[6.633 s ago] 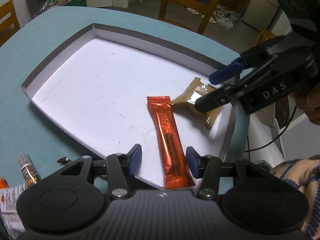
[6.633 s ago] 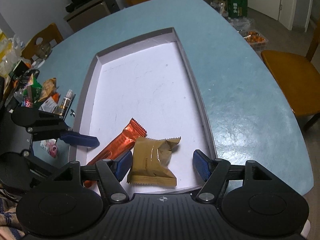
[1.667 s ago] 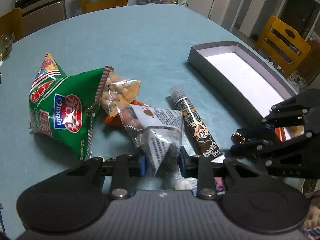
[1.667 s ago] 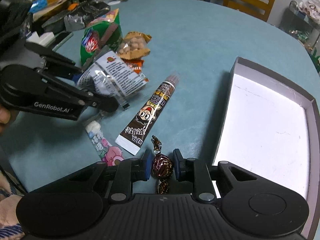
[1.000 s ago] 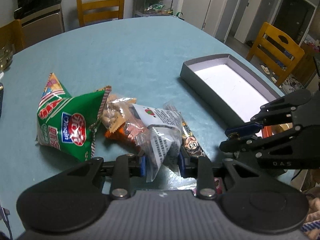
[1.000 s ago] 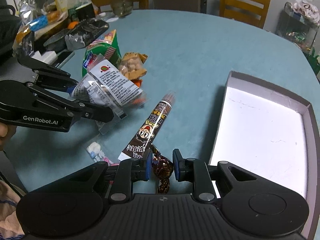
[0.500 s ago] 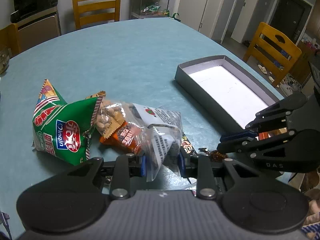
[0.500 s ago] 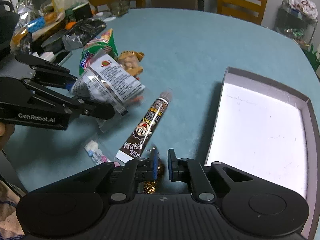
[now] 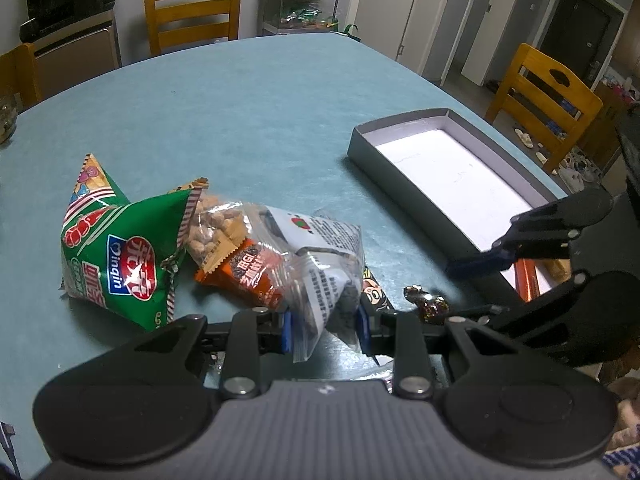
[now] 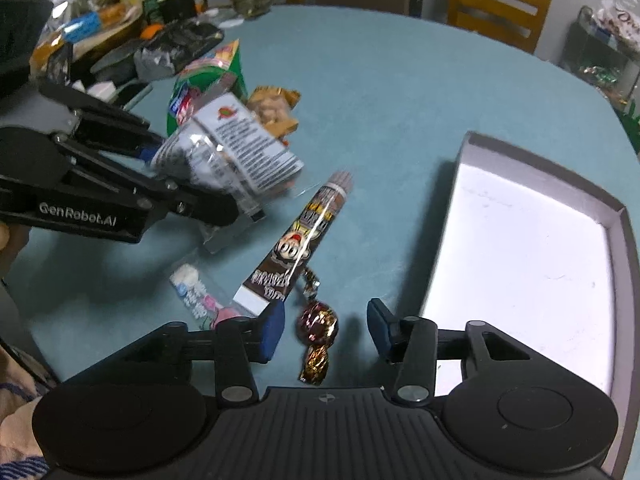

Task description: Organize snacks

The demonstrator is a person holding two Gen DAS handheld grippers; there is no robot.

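Right wrist view: my right gripper [image 10: 326,326] is opening, the wrapped candy [image 10: 318,326] loose between its jaws at lower centre. I'd re-centre before closing. My left gripper [image 9: 324,322] clamps the clear packet [image 9: 324,256].

White lettering reading "GenRobot.AI" ran along the black plastic arm of the left gripper [image 10: 224,210] in the right wrist view. A crinkled green foil snack bag [image 9: 120,256] carried the word "Qinqin" on a blue patch beside a red emblem. Print on the clear plastic packet with a white label [image 9: 320,256] and on the brown cartoon-faced tube [image 10: 300,240] was too small or blurred to read.
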